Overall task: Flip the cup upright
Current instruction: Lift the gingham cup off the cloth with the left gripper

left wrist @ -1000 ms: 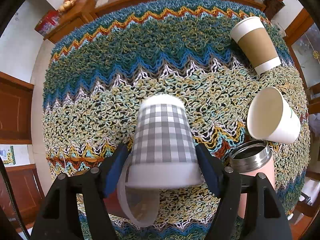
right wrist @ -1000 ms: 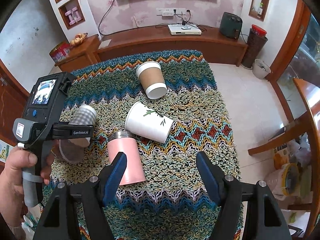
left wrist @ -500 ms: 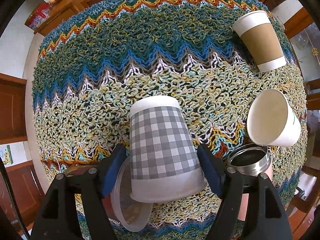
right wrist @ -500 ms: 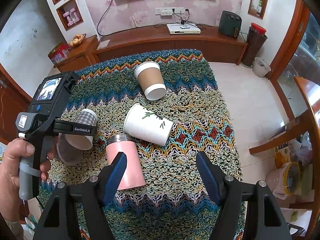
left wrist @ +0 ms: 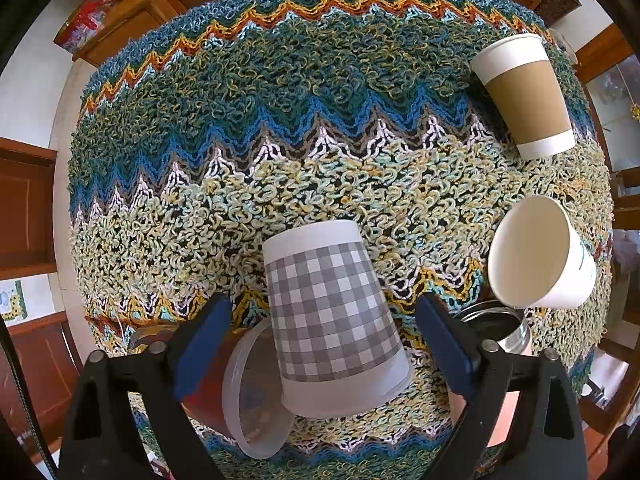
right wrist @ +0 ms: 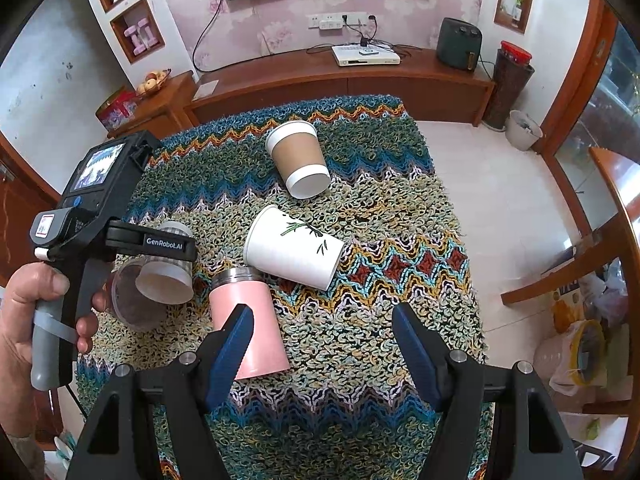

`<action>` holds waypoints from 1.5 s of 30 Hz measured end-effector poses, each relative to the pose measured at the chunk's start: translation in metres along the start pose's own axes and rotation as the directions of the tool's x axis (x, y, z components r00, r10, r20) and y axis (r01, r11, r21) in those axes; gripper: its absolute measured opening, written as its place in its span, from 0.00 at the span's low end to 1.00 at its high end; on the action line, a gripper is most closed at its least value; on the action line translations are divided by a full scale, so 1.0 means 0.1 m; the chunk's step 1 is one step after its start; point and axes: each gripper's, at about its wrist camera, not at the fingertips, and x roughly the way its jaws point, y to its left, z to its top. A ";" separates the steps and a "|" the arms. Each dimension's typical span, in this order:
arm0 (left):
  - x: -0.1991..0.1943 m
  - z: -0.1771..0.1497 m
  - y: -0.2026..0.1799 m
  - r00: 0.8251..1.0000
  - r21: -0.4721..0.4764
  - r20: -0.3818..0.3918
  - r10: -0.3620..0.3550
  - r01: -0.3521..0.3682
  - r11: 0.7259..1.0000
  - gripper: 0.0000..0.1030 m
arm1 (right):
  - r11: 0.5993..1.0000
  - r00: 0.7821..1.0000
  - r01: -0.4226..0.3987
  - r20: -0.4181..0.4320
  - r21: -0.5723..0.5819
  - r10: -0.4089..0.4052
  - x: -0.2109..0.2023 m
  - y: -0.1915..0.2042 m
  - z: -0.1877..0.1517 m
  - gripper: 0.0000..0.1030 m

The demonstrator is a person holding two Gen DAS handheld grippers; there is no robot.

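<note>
A grey checked paper cup (left wrist: pixel 334 312) lies on its side on the knitted cloth, base pointing away, mouth toward me. My left gripper (left wrist: pixel 320 344) is open, its blue fingers either side of the cup with gaps, not touching. In the right wrist view the same cup (right wrist: pixel 166 276) shows under the left gripper's body (right wrist: pixel 100 216). My right gripper (right wrist: pixel 322 344) is open and empty, above the cloth near the pink flask (right wrist: pixel 248 320).
A brown-sleeved cup (left wrist: pixel 524 96) and a white leaf-print cup (left wrist: pixel 540 256) lie on their sides to the right. A clear plastic tub (left wrist: pixel 252 392) lies against the checked cup's mouth. The steel-rimmed pink flask (left wrist: pixel 496 328) is at the left gripper's right finger. The table edge is near on the left.
The left gripper's fingers have spread apart from the checked cup and let it go. The cup now lies tilted on the cloth. The right gripper has barely moved.
</note>
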 end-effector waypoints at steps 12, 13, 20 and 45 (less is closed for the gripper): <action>0.04 -0.04 -0.11 1.000 -0.026 -0.004 -0.001 0.001 1.000 0.65 | 1.000 1.000 -0.004 0.006 0.010 0.004 -0.02 -0.07 0.00 0.70; 0.02 -0.05 -0.11 1.000 -0.032 0.000 -0.006 0.006 0.999 0.65 | 1.000 1.000 -0.004 0.007 0.011 0.004 -0.02 -0.08 0.00 0.70; -0.29 -0.14 -0.05 0.999 -0.052 0.042 -0.017 0.019 0.998 0.65 | 1.000 1.000 -0.013 0.019 0.010 0.013 -0.07 -0.08 0.02 0.70; -1.73 -1.73 0.40 0.955 -0.239 0.279 -0.104 0.174 0.955 0.65 | 0.999 0.988 -0.023 0.153 -0.029 0.027 -0.86 0.23 -0.24 0.70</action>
